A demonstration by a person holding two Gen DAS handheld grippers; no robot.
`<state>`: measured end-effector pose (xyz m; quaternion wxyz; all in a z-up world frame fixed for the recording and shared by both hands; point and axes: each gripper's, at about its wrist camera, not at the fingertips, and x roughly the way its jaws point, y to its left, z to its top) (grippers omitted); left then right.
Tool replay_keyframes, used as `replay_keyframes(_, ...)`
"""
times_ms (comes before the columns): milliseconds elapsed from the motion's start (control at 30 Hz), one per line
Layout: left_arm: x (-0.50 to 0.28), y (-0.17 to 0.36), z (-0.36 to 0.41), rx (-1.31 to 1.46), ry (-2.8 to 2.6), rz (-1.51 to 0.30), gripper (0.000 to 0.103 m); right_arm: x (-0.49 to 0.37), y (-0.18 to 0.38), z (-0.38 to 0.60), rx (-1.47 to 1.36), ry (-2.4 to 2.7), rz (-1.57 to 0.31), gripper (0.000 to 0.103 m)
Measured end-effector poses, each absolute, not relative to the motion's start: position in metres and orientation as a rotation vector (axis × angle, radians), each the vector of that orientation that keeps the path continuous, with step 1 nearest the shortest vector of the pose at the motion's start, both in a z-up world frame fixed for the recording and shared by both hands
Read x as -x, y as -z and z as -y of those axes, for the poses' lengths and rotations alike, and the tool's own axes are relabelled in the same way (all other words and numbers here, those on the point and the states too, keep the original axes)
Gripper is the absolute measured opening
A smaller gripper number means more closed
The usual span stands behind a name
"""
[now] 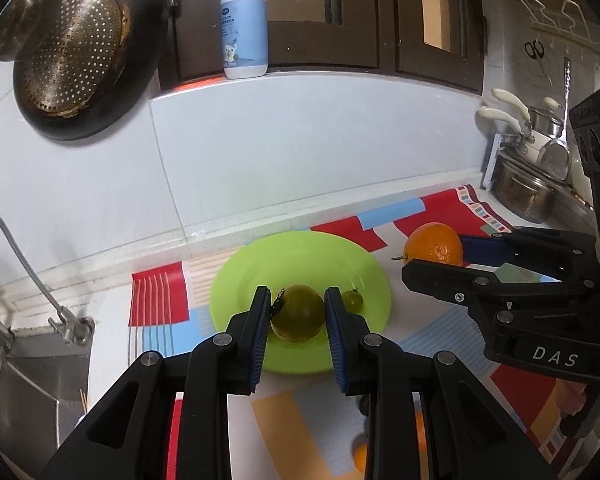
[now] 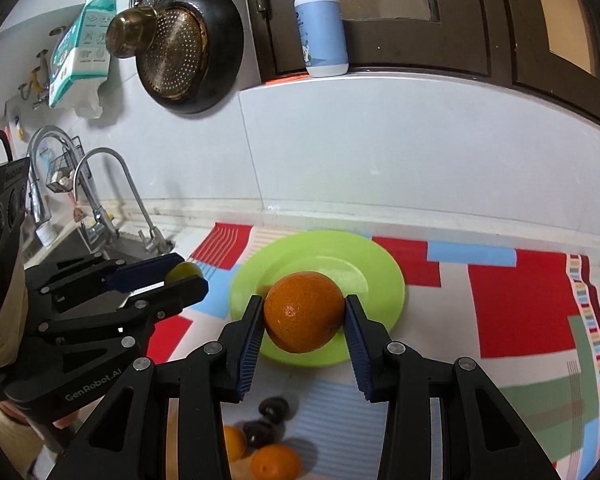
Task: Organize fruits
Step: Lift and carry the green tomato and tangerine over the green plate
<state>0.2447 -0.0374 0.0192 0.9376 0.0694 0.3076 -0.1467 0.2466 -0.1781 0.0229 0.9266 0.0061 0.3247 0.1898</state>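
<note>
Left hand-held gripper [image 1: 298, 312] tilts down, clamping green fruit [image 1: 298, 314].

Small orange fruit [image 1: 360, 455] below the left gripper's fingers [image 1: 260, 340] was mostly hidden behind the black finger linkage. In the right wrist view, two dark round fruits [image 2: 266, 418] under the right gripper's fingers [image 2: 249, 344] were blurred, kind unclear. Orange citrus [image 2: 275, 462] beneath them was cut by the bottom edge. Green plastic plate [image 2: 384, 280] was partly covered by the big orange [image 2: 304, 312].
</note>
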Motion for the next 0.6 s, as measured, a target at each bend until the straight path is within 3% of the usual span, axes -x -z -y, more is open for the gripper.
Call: replay_keyframes(600,-0.314,0.005,0.034,-0.120,0.309,-0.695,0.028,-0.313,0.006,0.174,-0.027,-0.392,-0.735,0.041)
